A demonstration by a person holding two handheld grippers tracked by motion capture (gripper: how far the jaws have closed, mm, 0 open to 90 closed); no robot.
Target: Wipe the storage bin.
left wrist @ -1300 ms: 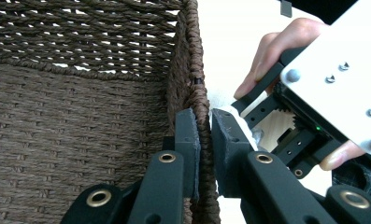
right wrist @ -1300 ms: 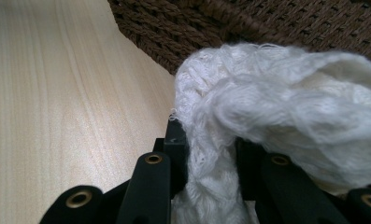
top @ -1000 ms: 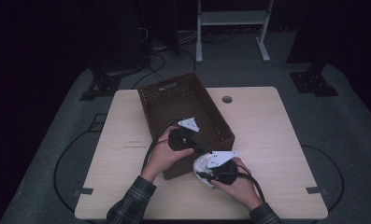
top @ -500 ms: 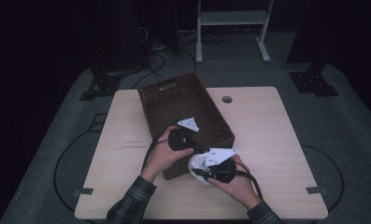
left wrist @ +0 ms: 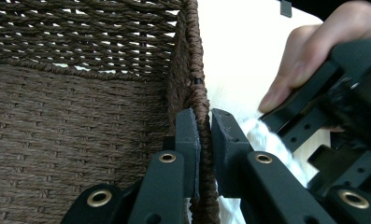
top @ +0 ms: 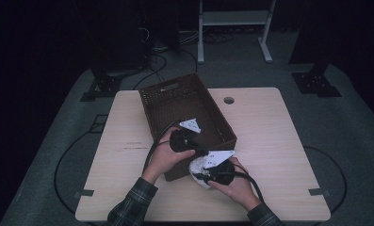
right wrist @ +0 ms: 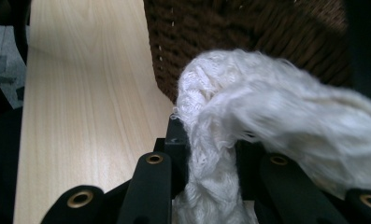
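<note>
A brown woven basket (top: 149, 101) stands on the wooden table (top: 269, 122), turned at an angle. My left gripper (top: 199, 149) is shut on the basket's near wall, close to its corner. In the left gripper view the jaws (left wrist: 205, 126) pinch the woven rim (left wrist: 195, 88), one inside and one outside. My right gripper (top: 202, 170) is shut on a white knitted cloth (top: 195, 168) just outside that corner. In the right gripper view the cloth (right wrist: 267, 107) bulges up between and over the jaws (right wrist: 206, 135), with the basket's wall (right wrist: 248, 28) right behind it.
The left gripper view shows the other hand (left wrist: 314, 51) and its gripper (left wrist: 342, 107) close by on the right. A round hole (top: 229, 100) sits in the table behind the basket. Bare tabletop lies on both sides. Cables and stand feet (top: 316, 84) are on the floor beyond.
The right gripper with the cloth has edged slightly left, closer to the basket's corner. The left gripper has stayed clamped on the basket wall.
</note>
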